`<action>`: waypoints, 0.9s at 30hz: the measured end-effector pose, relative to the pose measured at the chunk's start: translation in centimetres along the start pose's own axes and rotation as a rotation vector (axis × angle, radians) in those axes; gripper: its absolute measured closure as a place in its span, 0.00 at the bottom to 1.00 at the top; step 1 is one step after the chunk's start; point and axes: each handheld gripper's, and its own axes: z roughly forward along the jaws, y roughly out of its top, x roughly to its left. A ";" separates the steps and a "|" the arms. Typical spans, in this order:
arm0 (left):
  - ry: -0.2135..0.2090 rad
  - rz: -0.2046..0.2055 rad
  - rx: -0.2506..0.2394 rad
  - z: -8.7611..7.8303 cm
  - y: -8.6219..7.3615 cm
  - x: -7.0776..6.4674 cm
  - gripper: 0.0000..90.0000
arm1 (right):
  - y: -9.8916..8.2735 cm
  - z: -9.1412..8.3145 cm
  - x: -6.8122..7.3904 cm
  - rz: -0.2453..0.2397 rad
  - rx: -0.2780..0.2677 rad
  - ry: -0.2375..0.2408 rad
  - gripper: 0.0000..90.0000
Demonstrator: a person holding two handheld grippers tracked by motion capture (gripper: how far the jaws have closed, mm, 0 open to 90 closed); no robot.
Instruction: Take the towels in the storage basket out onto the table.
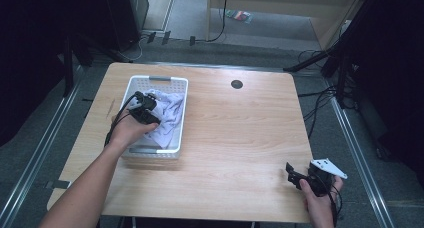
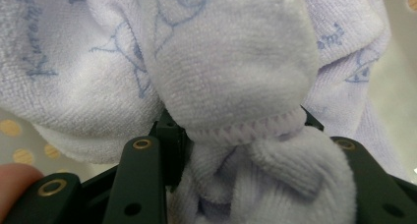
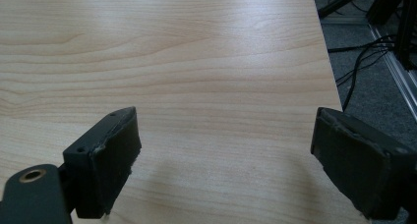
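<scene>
Looking down from the high view first: the left gripper [image 1: 145, 109] is down inside the white basket [image 1: 181, 119], buried in a pale lilac towel [image 1: 167, 119] bunched up in there. The basket sits on the left half of the tabletop [image 1: 240, 138]. The right gripper [image 1: 306, 179] hangs well away near the front right corner, nothing near its jaws.

Left gripper view: the jaws are pinched in on a fat fold of the towel [image 2: 231, 62], with a stitched hem edge wedged right between them and more cloth bulging above and to both sides. It's terry cloth with faint blue printed drawings, so I'd guess it's light, floppy and not slippery at all. Nothing breakable here. Downside is that it'll sag and trail once lifted, and a loose end could drag on the basket wall. Grabbing a thick bunch like this looks fine to me; a corner or the hem would be better if it needs to hang flat.

Right gripper view: the jaws are spread wide over bare wood [image 3: 196, 76], holding nothing, close to the tabletop's edge.
</scene>
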 end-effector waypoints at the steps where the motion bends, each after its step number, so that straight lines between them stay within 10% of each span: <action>1: -0.005 -0.010 -0.004 -0.2 0.0 0.2 0.62 | 0.0 0.0 0.0 0.003 0.002 0.000 0.13; 27: 0.000 -0.019 -0.139 -8.8 2.7 2.2 0.62 | 0.0 0.0 0.0 0.005 0.001 0.002 0.13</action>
